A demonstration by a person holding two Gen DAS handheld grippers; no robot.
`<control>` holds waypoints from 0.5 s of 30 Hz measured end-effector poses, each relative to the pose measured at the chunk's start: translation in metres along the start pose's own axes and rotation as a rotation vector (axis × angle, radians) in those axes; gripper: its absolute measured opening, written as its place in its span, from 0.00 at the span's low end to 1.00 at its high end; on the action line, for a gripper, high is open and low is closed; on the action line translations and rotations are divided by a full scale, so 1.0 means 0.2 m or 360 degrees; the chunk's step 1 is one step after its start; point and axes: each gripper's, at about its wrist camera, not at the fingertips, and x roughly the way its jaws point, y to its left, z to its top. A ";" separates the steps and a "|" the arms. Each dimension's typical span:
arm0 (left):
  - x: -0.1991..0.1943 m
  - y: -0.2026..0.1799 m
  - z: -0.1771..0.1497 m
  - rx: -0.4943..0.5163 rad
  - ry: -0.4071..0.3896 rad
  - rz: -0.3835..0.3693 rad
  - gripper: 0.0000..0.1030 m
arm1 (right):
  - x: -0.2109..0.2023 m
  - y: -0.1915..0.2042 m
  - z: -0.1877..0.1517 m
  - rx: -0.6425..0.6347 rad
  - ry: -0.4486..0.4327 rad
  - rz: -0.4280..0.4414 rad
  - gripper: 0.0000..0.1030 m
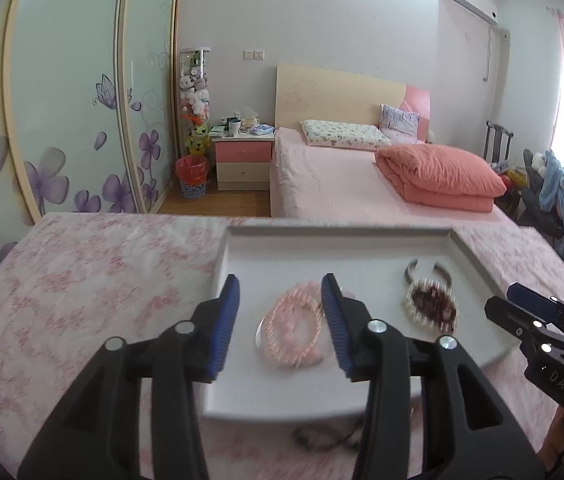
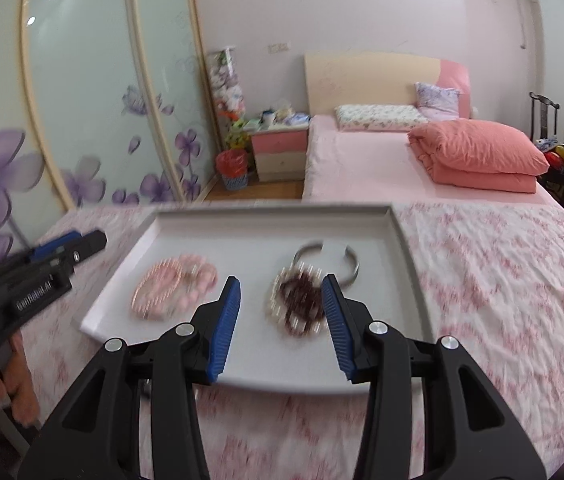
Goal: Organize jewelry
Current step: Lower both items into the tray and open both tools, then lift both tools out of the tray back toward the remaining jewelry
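Note:
A white tray (image 1: 334, 248) lies on the table with jewelry in it. Pink bead bracelets (image 1: 292, 330) lie at its left, also in the right wrist view (image 2: 174, 290). A pearl bracelet with dark red beads (image 1: 432, 306) lies at the right, also in the right wrist view (image 2: 298, 306). A silver cuff bangle (image 2: 332, 258) lies just behind it. My left gripper (image 1: 280, 326) is open and empty over the pink bracelets. My right gripper (image 2: 282, 320) is open and empty over the pearl and dark red beads. The tray also shows in the right wrist view (image 2: 266, 220).
The tray sits on a pink floral tablecloth (image 1: 94, 280). A dark cord or chain (image 1: 322, 438) lies on the cloth in front of the tray. Behind the table are a bed (image 1: 342, 184), a nightstand (image 1: 242, 160) and a wardrobe with flower doors (image 1: 62, 120).

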 end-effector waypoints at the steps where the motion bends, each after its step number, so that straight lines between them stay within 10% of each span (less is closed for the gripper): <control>1: -0.03 0.02 -0.03 0.0011 0.0007 0.0010 0.48 | 0.00 0.02 -0.03 -0.0015 0.0027 0.0017 0.43; 15: -0.15 0.29 -0.36 -0.0026 0.0212 0.0189 0.68 | 0.13 0.24 -0.27 -0.0181 0.0393 0.0106 0.34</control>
